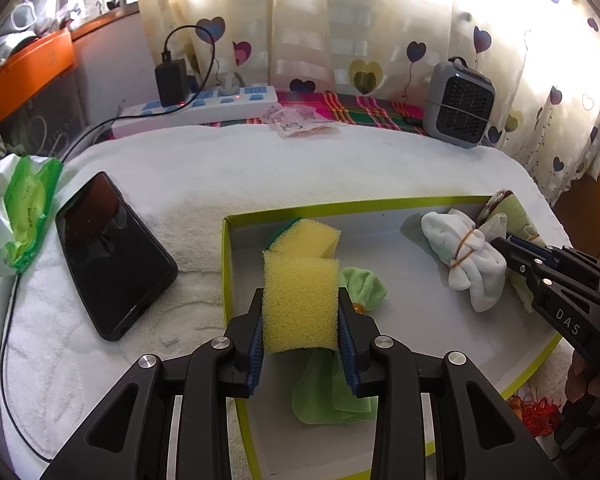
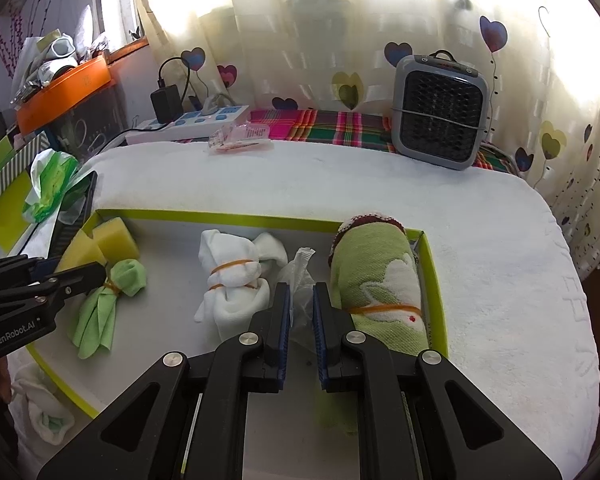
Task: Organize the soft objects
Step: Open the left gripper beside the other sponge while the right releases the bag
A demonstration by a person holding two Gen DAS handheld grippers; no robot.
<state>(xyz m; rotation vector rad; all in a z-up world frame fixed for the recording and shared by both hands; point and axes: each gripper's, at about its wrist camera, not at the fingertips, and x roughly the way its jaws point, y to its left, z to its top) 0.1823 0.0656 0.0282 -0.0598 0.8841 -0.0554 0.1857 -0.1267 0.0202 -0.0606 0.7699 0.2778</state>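
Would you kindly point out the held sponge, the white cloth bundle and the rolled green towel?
Held sponge (image 1: pixel 300 300): left wrist view, middle of its front face.
White cloth bundle (image 2: pixel 236 280): right wrist view, just below its rubber band.
Rolled green towel (image 2: pixel 380 276): right wrist view, upper side.

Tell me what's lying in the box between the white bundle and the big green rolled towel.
A crumpled clear plastic bag, seen in the right wrist view between the white bundle and the towel.

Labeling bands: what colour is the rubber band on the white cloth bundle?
Orange, wrapped around the white cloth bundle; clearest in the right wrist view.
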